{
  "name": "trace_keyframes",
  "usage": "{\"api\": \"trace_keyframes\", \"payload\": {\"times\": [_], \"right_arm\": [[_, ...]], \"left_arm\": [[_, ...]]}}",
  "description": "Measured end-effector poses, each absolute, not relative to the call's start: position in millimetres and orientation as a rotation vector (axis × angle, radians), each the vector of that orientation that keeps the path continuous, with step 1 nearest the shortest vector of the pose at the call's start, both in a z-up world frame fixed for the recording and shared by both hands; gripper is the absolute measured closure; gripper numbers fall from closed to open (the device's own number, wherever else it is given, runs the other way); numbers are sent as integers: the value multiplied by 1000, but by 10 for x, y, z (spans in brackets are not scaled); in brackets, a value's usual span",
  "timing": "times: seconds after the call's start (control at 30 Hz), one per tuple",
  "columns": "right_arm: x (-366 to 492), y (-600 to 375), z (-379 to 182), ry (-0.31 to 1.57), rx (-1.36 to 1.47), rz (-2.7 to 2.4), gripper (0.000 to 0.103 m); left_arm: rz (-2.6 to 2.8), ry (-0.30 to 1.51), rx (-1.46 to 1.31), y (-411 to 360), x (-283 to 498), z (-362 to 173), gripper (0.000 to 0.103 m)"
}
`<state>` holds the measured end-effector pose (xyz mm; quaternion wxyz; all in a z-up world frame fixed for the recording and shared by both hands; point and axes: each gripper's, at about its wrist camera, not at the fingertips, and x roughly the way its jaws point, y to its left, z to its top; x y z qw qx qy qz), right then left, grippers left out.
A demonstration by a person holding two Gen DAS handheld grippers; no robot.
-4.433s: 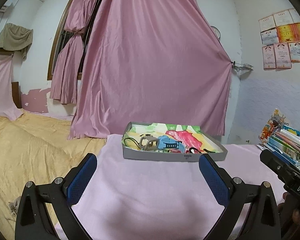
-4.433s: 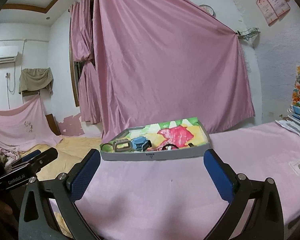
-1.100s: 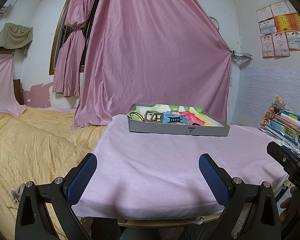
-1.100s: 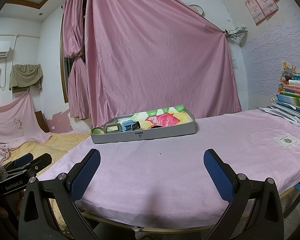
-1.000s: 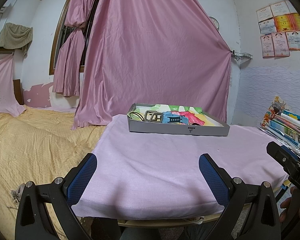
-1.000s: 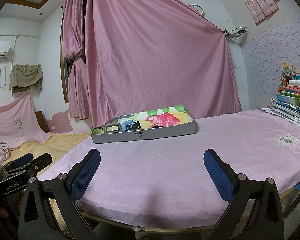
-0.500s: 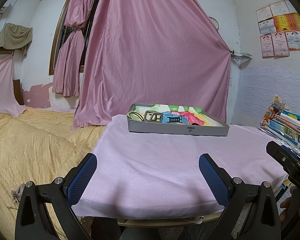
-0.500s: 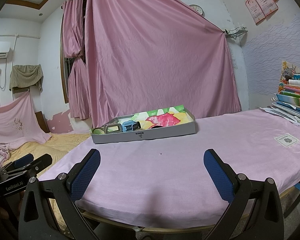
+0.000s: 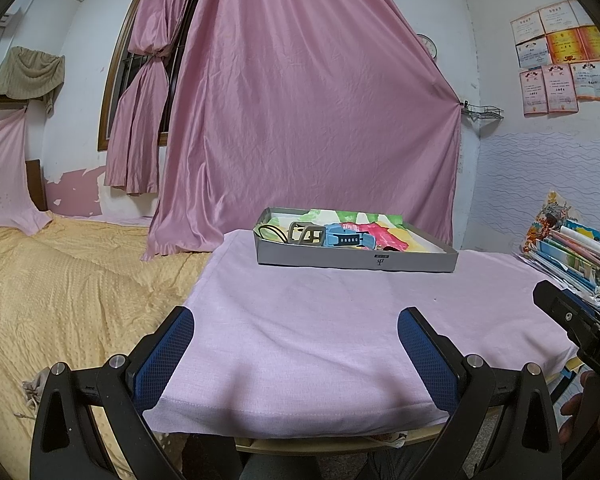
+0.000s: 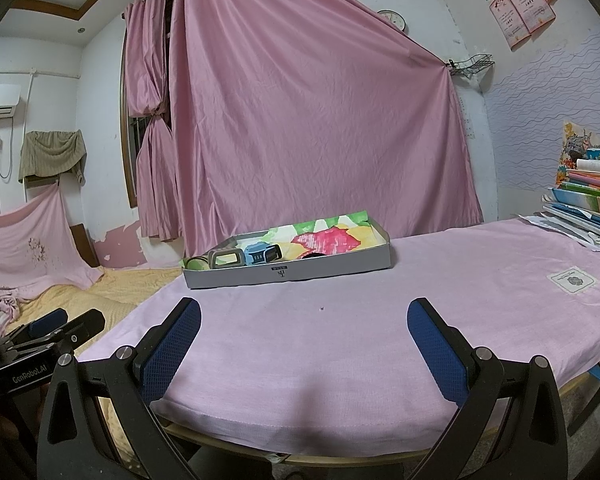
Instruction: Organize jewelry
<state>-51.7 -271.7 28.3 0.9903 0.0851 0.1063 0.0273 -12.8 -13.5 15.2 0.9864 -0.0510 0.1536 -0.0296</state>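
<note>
Your left gripper [image 9: 296, 344] sits with its blue pads spread wide and nothing between them, low at the near edge of the table [image 9: 340, 320]. Your right gripper [image 10: 304, 336] is the same: spread wide, empty, hovering over the pink cloth at the near edge. In the right view the left tool shows at about 8 o'clock; in the left view the right tool shows at about 4 o'clock, so the two are side by side and apart.

Straight ahead at 12 o'clock, well apart from both tools, sits the grey tray [image 9: 356, 258] on the cloth. Inside it, toward its left end, lie a blue watch [image 9: 346, 239], an olive watch [image 9: 307, 234] touching it on the left, and a dark looped band [image 9: 270, 232] at the far left corner. A small dark item [image 10: 314, 255] lies near the tray's middle; it is too small to tell what it is. A stack of books [image 10: 588, 208] stands at 3 o'clock of the right view.

The pieces are crowded together, so closing on one could likely drag or lift its neighbour. The tray wall stands between you and them; coming in low may knock the tray and slide it on the loose cloth. The cloth itself could bunch if a fingertip catches it. The straps look soft and may slip from a shallow pinch.
</note>
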Motion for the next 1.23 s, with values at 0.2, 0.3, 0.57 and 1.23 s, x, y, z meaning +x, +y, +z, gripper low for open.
{"api": "trace_keyframes", "payload": {"times": [0.2,0.3,0.57,1.23], "right_arm": [[-524,-2713,284,214,171,55,1],[-524,-2715,285,214,171,54,1],[-520,-2727,294,215,177,52,1],[-480,-2719,258,220,180,58,1]], "left_arm": [[-61,309,-101,-140,-129,151,1],[-63,309,-99,-153,-134,151,1],[-75,310,-97,-185,-137,151,1],[-76,335,-103,-155,-84,102,1]]}}
